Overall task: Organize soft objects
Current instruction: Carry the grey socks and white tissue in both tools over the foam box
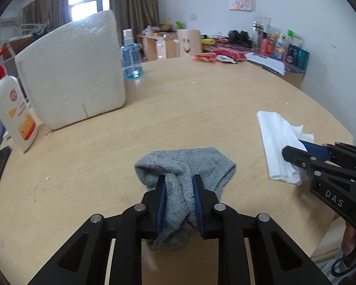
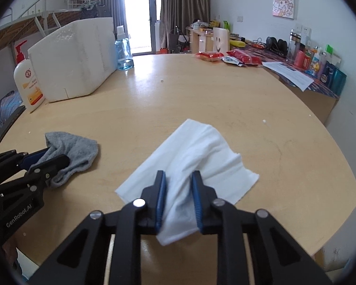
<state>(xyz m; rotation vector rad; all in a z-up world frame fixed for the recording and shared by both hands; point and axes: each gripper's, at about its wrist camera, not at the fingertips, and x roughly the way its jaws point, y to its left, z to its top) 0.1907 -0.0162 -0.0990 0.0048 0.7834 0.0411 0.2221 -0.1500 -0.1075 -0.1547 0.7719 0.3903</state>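
Note:
A grey sock lies bunched on the wooden table, and my left gripper is shut on its near end. The sock also shows in the right wrist view, with the left gripper on it at the left. A white tissue lies spread on the table, and my right gripper is shut on its near edge. In the left wrist view the tissue lies at the right with the right gripper clamped on it.
A white foam box stands at the back left, with a lotion pump bottle and a blue bottle beside it. Red snack packets lie at the table's far edge. A cluttered side desk runs along the right wall.

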